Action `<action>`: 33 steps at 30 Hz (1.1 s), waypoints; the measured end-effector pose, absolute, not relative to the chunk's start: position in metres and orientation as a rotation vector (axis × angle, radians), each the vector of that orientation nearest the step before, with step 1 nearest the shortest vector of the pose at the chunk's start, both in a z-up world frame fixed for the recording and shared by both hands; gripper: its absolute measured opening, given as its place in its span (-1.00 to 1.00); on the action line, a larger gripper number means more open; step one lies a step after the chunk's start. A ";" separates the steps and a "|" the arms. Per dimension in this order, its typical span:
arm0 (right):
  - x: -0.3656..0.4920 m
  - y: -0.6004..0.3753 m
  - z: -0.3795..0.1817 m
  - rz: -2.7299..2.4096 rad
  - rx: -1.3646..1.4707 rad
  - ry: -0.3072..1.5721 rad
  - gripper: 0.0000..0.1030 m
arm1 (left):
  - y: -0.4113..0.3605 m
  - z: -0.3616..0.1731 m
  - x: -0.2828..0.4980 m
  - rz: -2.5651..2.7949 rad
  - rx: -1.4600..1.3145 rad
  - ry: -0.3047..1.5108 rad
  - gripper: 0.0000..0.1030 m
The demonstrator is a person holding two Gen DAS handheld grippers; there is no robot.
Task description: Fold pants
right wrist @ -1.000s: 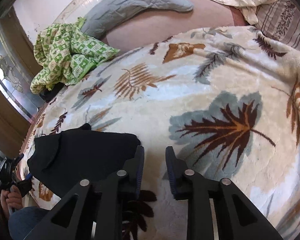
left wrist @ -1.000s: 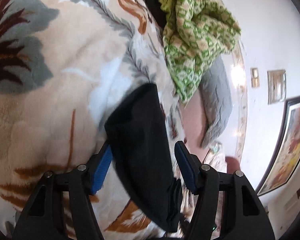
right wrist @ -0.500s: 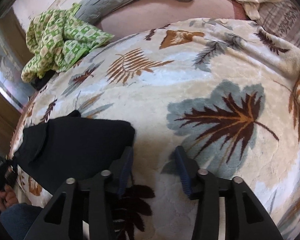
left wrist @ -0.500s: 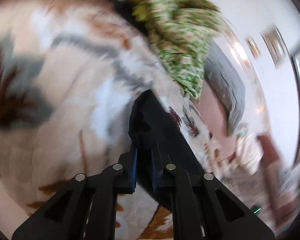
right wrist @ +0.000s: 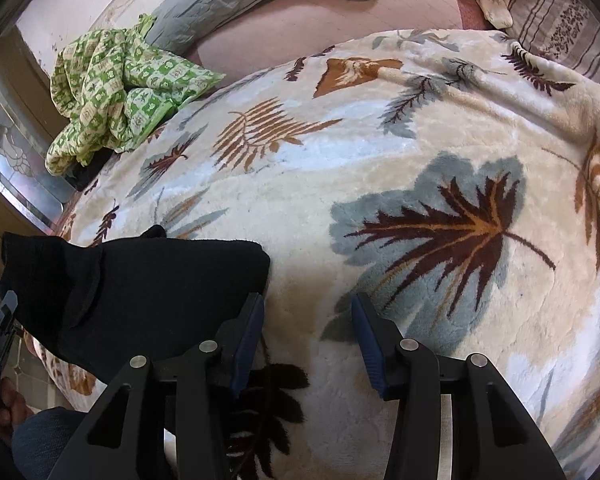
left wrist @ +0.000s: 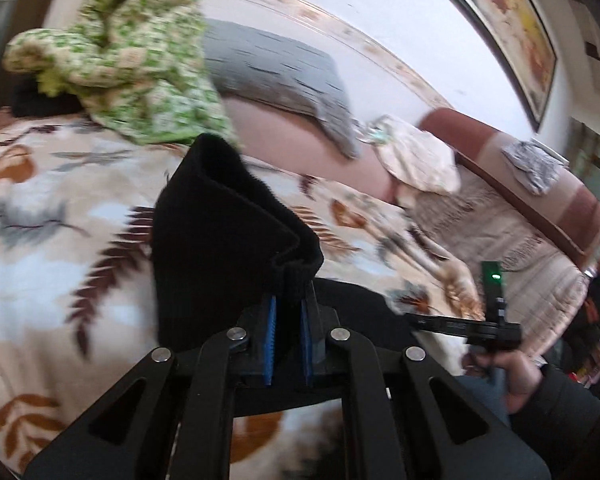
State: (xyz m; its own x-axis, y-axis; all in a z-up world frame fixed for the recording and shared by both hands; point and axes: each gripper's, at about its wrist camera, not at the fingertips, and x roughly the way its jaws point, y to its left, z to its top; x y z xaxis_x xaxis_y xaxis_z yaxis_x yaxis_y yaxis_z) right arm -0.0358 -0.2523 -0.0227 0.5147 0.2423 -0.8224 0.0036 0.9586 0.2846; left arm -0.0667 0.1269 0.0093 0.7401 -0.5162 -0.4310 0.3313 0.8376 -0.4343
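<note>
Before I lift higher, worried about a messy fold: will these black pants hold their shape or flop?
Probably flop: the pants already bend over above the left tool clamping them. They look thick and soft, so likely not slippery. The plush blanket may drag on them.

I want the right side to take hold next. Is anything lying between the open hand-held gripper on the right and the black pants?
Nothing visible does. The right hand-held gripper hangs open over bare leaf-print blanket, and the black pants lie right beside its left finger. The left hand-held gripper is shut on the pants' other end.
</note>
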 end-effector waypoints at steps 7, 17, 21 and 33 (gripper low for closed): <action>-0.036 -0.255 -0.021 0.151 0.281 1.028 -0.08 | 0.083 0.039 -0.060 -0.614 -0.316 0.599 -0.85; -0.035 -0.251 -0.022 0.163 0.302 1.060 -0.05 | 0.009 0.036 -0.054 -0.742 -0.203 0.752 -0.85; -0.037 -0.257 -0.021 0.186 0.330 1.068 -0.05 | -0.010 0.021 -0.050 -0.758 -0.179 0.800 -0.85; -0.032 -0.260 -0.027 0.196 0.367 1.083 -0.04 | -0.067 0.000 -0.044 -0.887 -0.038 0.911 -0.85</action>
